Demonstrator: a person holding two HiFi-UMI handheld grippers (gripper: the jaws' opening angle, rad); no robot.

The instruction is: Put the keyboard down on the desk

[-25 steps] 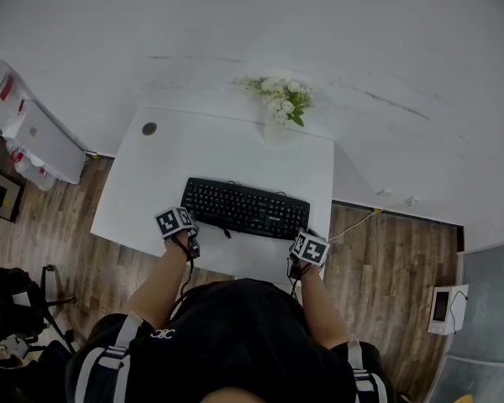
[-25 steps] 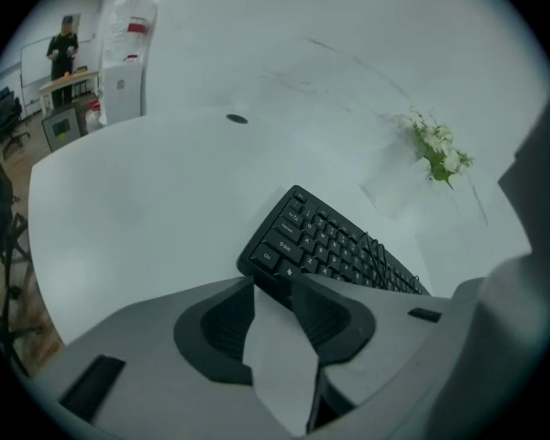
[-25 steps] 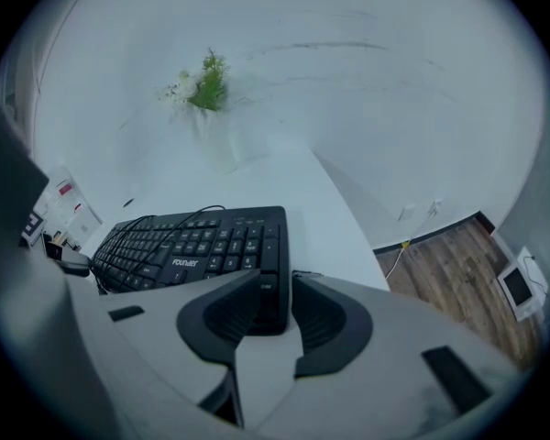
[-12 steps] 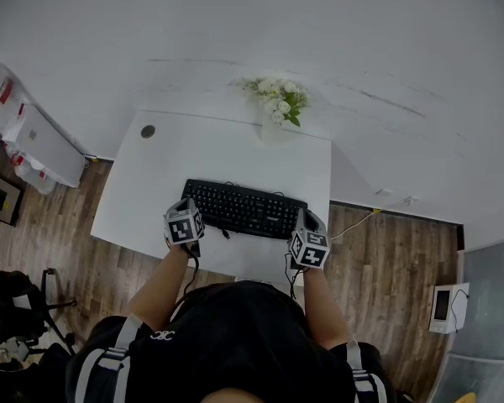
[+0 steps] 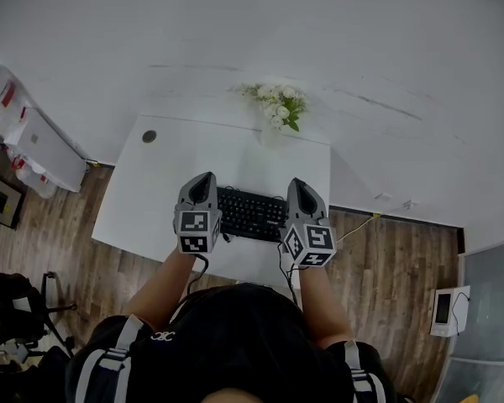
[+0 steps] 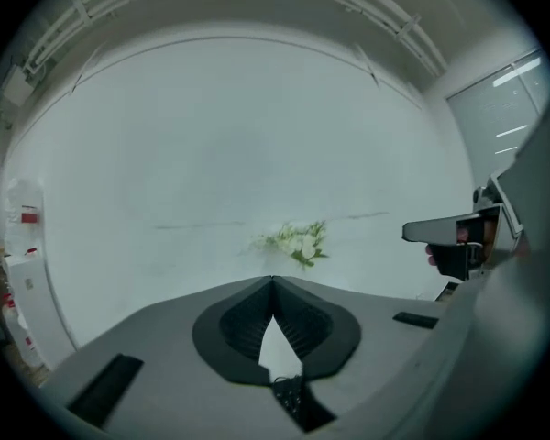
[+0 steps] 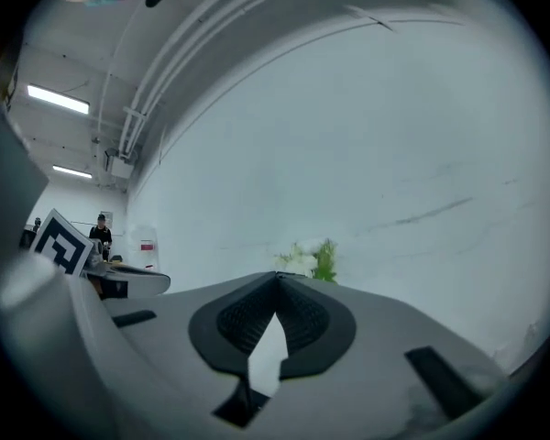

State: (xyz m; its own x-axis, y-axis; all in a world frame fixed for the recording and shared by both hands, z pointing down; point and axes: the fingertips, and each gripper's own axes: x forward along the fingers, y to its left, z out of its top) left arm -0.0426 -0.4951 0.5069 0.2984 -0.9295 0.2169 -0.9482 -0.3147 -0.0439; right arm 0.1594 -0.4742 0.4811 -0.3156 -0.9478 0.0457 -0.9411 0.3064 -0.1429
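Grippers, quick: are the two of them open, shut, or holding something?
Left gripper: shut, nothing between its jaws.
Right gripper: shut, nothing between its jaws.

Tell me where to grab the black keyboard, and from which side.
Take the keyboard by its short ends, left tongs from the left, right tongs from the right: it lies flat, long side across the desk, so one middle grip would likely tip it.

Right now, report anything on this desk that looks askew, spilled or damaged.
Nothing stands out. The keyboard lies flat on the desk, roughly square to its front edge, and the flowers stand upright at the back edge.
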